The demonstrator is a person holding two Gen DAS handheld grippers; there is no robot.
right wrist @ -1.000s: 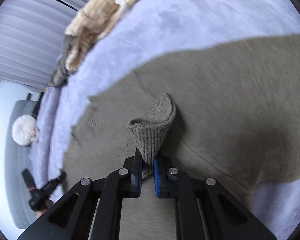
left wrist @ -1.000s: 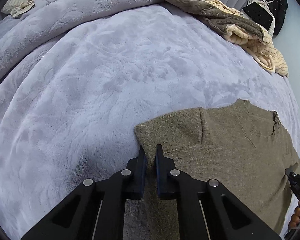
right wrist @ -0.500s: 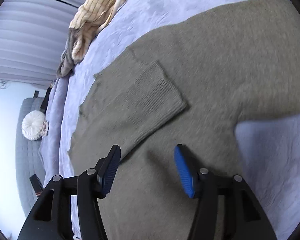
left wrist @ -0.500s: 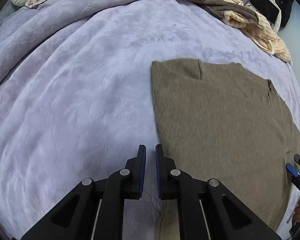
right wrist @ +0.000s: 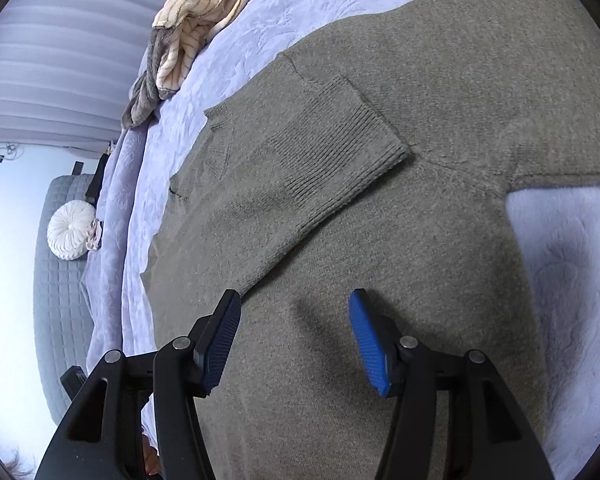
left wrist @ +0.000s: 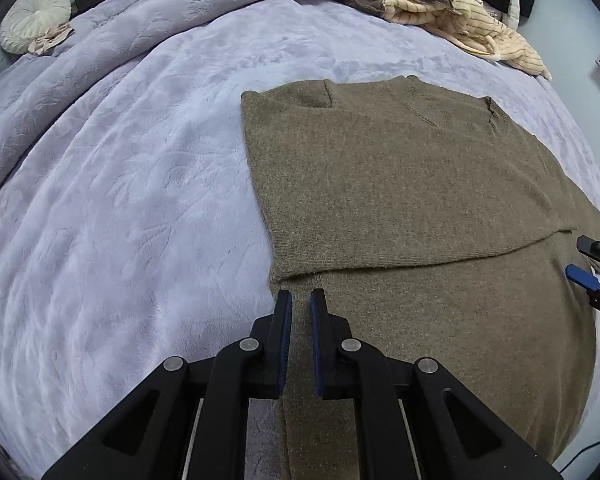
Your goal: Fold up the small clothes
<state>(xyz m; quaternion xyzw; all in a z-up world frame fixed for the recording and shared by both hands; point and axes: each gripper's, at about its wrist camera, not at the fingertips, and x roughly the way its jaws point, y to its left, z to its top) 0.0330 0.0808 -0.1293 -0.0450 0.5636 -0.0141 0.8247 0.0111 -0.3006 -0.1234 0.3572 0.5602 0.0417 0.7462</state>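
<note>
Sweater (left wrist: 400,184), olive-brown knit, lies flat on the right half of the lavender plush bedspread (left wrist: 120,200), both sleeves folded across the body. In the right wrist view the ribbed cuff (right wrist: 340,136) rests on the chest, flat against the knit. The left gripper (left wrist: 300,300) hovers over the sweater's near left edge, jaws closed with only a thin slit between the pads and nothing in them. The right gripper (right wrist: 294,300) has just been opening; its blue pads stand wide apart above the knit, nothing between them. Far across the bed, a heap of cream striped and brown clothes (left wrist: 420,4). Far left, a round white cushion (left wrist: 34,20) on a grey quilted seat (right wrist: 60,280). Pale pleated curtains (right wrist: 60,52) hang behind.
</note>
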